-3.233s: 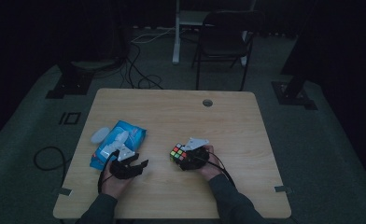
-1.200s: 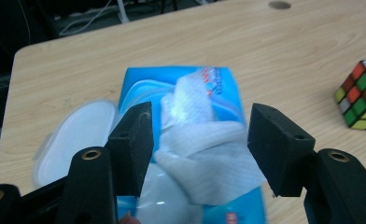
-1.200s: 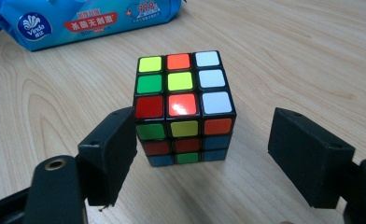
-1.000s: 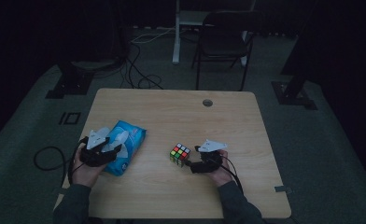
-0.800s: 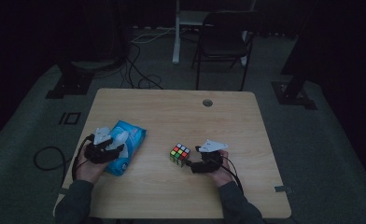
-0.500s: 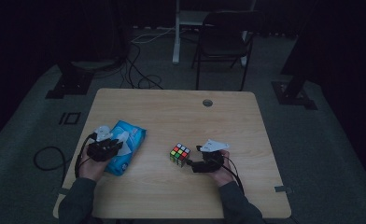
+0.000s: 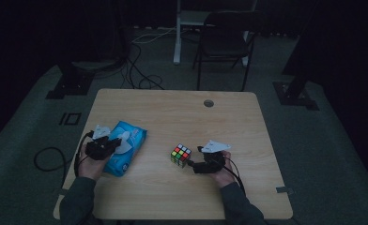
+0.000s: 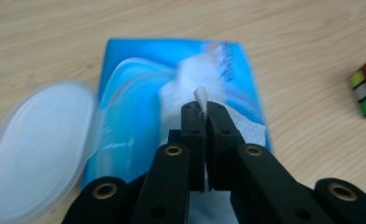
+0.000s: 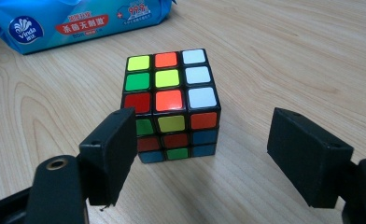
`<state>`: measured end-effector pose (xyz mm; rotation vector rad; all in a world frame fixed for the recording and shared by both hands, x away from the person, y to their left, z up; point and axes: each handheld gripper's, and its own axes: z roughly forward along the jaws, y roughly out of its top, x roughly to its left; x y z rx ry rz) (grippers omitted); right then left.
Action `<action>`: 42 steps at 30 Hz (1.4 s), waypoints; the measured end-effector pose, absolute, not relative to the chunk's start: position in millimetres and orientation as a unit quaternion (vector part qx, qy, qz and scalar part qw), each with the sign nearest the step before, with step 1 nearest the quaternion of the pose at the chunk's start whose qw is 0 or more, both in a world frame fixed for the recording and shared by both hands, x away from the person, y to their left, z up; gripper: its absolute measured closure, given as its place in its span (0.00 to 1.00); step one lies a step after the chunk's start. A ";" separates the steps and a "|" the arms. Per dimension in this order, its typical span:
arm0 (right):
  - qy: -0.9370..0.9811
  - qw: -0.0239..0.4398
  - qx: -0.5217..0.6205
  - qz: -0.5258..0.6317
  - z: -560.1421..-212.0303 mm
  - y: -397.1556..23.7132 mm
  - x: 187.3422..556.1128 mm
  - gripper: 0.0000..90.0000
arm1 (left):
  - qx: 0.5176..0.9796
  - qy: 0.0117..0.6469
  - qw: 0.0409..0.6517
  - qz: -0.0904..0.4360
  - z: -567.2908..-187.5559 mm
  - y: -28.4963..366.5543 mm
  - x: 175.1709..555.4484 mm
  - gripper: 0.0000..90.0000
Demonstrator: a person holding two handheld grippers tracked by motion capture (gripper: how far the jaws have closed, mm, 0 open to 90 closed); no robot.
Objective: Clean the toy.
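Your left gripper [image 8: 203, 114] pinches a limp, tear-prone wipe [image 8: 200, 97]; your right gripper [image 9: 204, 154] gapes wide before the rigid cube [image 9: 172, 100], so grip its flat sides

Left gripper moved to wipes pack; right gripper released cube.
Left gripper [image 8: 203, 112] now pinches a wipe [image 8: 200, 97] over the pack [image 7: 124, 146]; right gripper [image 9: 202, 154] has withdrawn, jaws spread, behind the cube [image 9: 171, 102].
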<state>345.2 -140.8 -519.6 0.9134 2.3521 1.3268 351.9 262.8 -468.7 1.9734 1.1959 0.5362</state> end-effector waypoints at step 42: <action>0.819 0.143 0.315 0.458 -521.2 -138.5 344.2 0.27 | 0.755 0.509 0.387 0.146 -487.5 270.9 359.5 0.77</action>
